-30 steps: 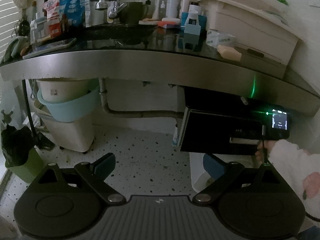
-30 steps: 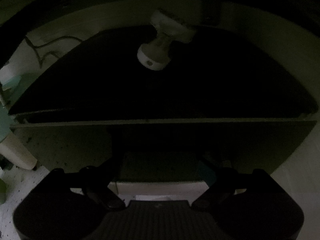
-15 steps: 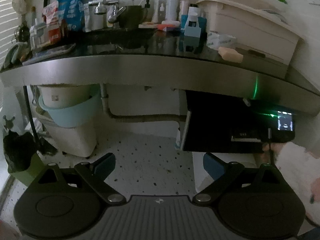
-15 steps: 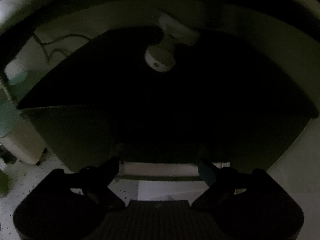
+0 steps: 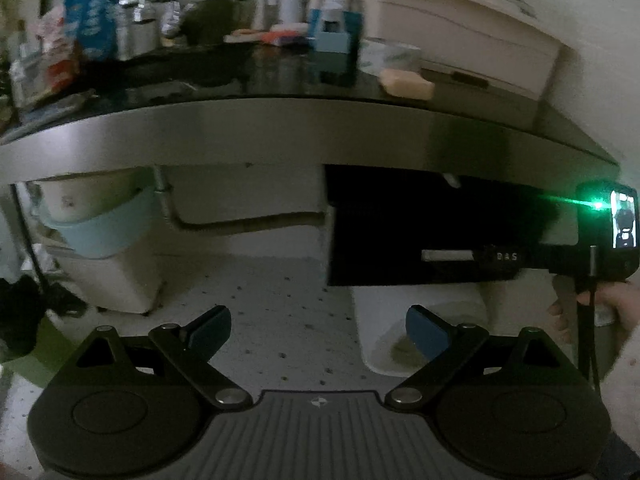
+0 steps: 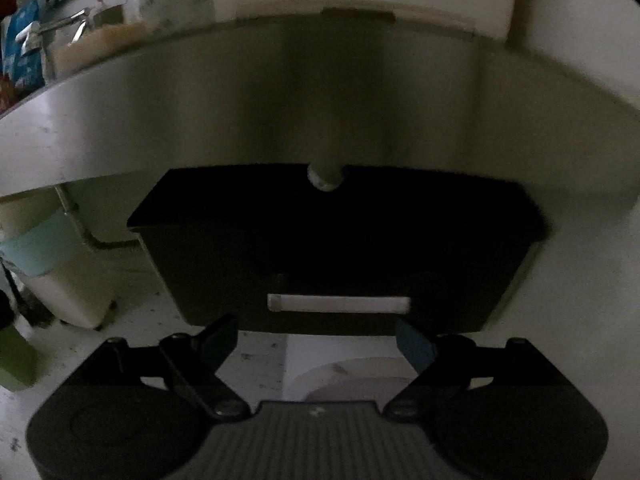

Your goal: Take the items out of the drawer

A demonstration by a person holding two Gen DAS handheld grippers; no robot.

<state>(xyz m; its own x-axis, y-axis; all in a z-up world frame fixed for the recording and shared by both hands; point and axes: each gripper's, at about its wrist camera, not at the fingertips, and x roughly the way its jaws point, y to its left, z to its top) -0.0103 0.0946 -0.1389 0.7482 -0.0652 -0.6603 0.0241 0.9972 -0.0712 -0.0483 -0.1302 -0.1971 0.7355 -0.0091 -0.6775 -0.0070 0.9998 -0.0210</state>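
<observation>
I am holding my left gripper point(image 5: 318, 330) out over the speckled floor point(image 5: 280, 300), its two blue-padded fingers spread wide with nothing between them. From this side I am looking at the long steel counter edge point(image 5: 280, 132), and the black drawer point(image 5: 420, 236) is hanging under its right end, pulled out from the counter. A white item point(image 5: 450, 179) is poking up from the drawer's top edge. My right gripper point(image 5: 508, 257) is reaching in from the right at the drawer's pale handle point(image 5: 448, 256); its camera screen point(image 5: 624, 220) is glowing green, and my right hand point(image 5: 600, 308) is gripping the stem below.

In the right wrist view, my right gripper point(image 6: 316, 338) is also gaping wide and holding nothing. Its fingertips are sitting just below the drawer point(image 6: 336, 248) front, one on each side of the white bar handle point(image 6: 340, 304), not touching it. The white item point(image 6: 325, 176) is showing at the middle of the drawer's upper rim, right under the counter edge point(image 6: 280, 96). A pale blue basin point(image 6: 36, 248) is sitting on a white bin point(image 6: 68, 292) off to the left.
</observation>
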